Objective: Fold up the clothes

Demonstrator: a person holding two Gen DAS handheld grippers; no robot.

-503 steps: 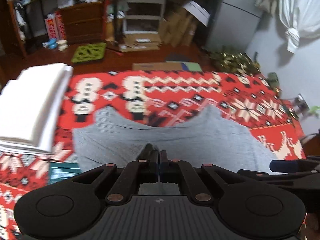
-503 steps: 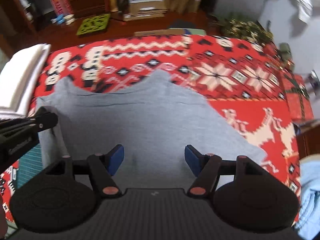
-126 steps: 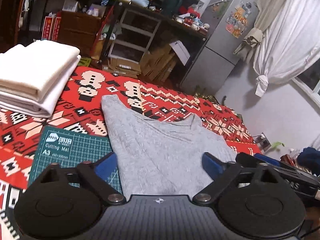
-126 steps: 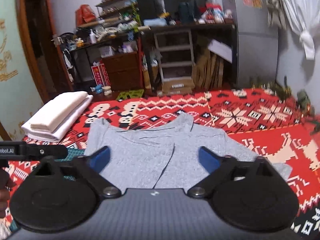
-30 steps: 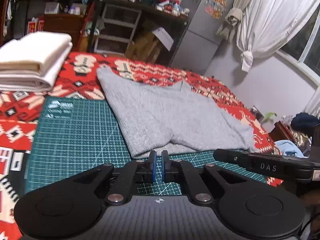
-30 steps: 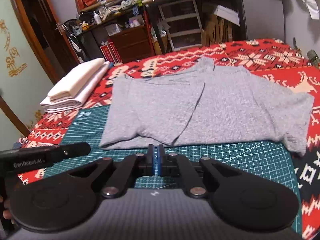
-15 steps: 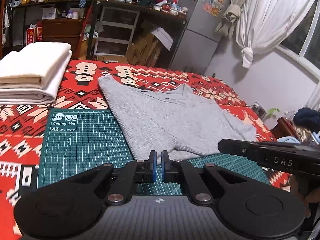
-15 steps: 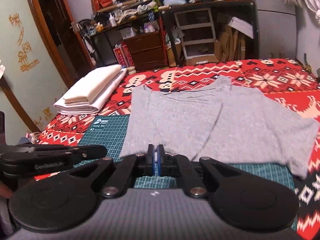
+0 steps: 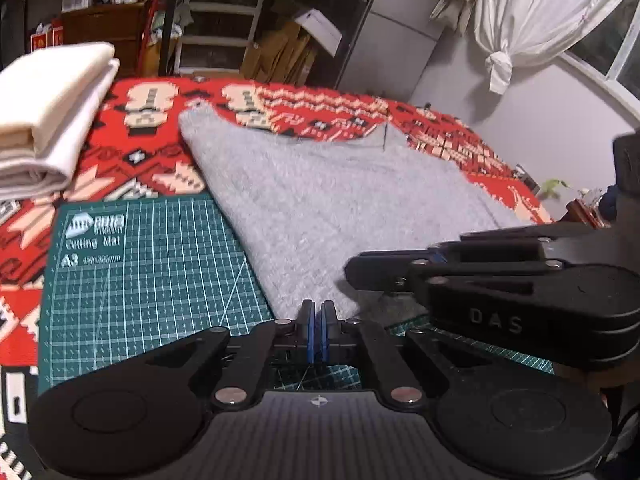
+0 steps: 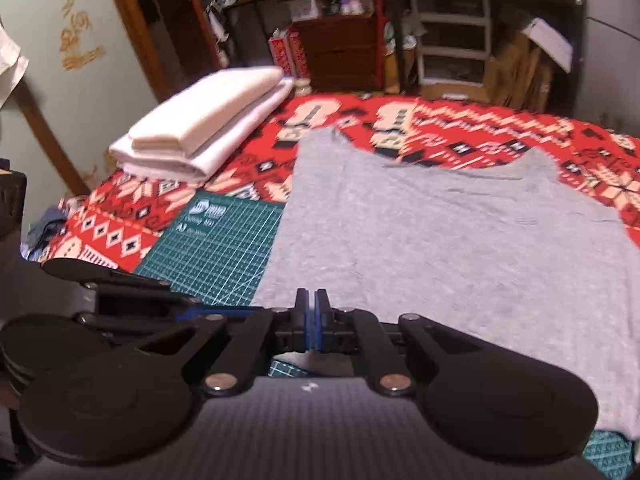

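Grey knit shirt point(image 10: 448, 248), soft and ribbed, lies spread across a dark green gridded cutting mat point(image 9: 152, 268) and the red patterned blanket point(image 9: 328, 108) beyond it, its neckline pointing away from the cameras and its near hem at the grippers. The left gripper point(image 9: 315, 330) has its blue-padded jaws pressed together right at the hem edge, and the right gripper point(image 10: 311, 322) is likewise closed at the hem. In both views the fabric edge meets the fingertips, yet whether cloth is actually pinched between the pads cannot be told. The two tools sit close side by side, the left one's black body crossing just in front of the right one's.

Judging from this layout, the next fold would carry the hem toward the neckline. The main risk is a thin or missed bite: if only a single layer or nothing is caught, the hem will slip free on lifting and fall crooked. With both grips so near each other, the far right portion of the shirt may sag and drag unevenly. A stack of folded cream-white cloth point(image 10: 208, 128) rests well apart at the left.
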